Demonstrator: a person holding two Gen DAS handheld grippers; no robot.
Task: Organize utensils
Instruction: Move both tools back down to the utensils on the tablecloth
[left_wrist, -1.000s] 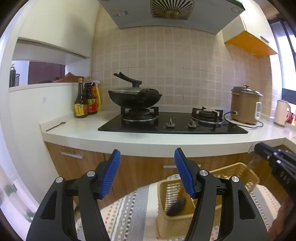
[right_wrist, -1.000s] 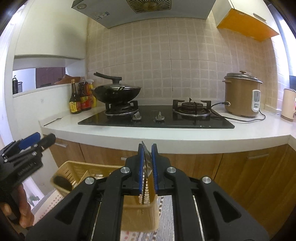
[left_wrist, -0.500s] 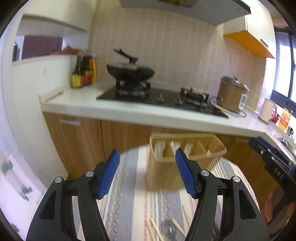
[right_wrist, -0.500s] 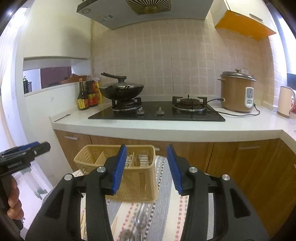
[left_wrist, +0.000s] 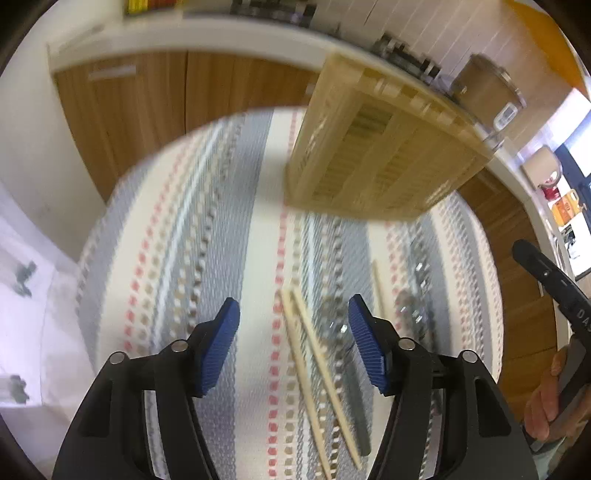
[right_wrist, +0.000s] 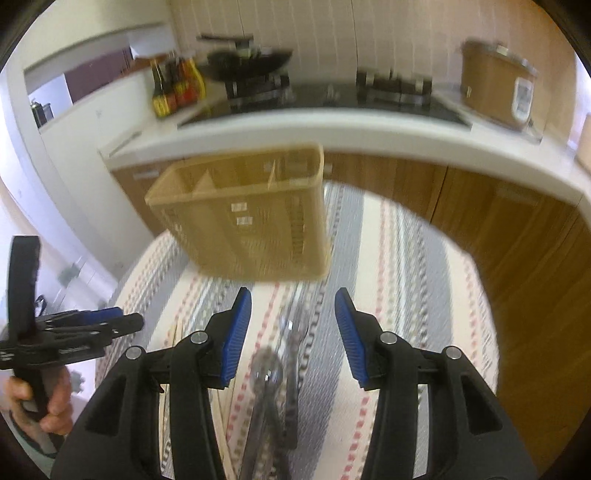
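Note:
A tan slotted utensil basket (left_wrist: 384, 155) (right_wrist: 251, 221) stands on the striped cloth. In front of it lie two pale chopsticks (left_wrist: 314, 369), a third chopstick (left_wrist: 377, 284) and blurred metal utensils (left_wrist: 332, 328) (right_wrist: 269, 373). My left gripper (left_wrist: 293, 304) points down over the chopstick pair, above them. Its jaws are closing and nothing is pressed between the pads. My right gripper (right_wrist: 292, 295) hangs open above the metal utensils and holds nothing. Each gripper also shows at the edge of the other's view, held in a hand (left_wrist: 543, 402).
The round table's striped cloth (left_wrist: 184, 258) ends close to wooden cabinets (right_wrist: 517, 229). Behind runs a white counter (right_wrist: 369, 129) with a stove and wok (right_wrist: 251, 59), sauce bottles (right_wrist: 177, 88) and a rice cooker (right_wrist: 495, 85).
The right gripper opened, and the thin metal piece it held over the basket has left its jaws. Both grippers tipped down from the counter toward the table, and the left one sank over the chopsticks.

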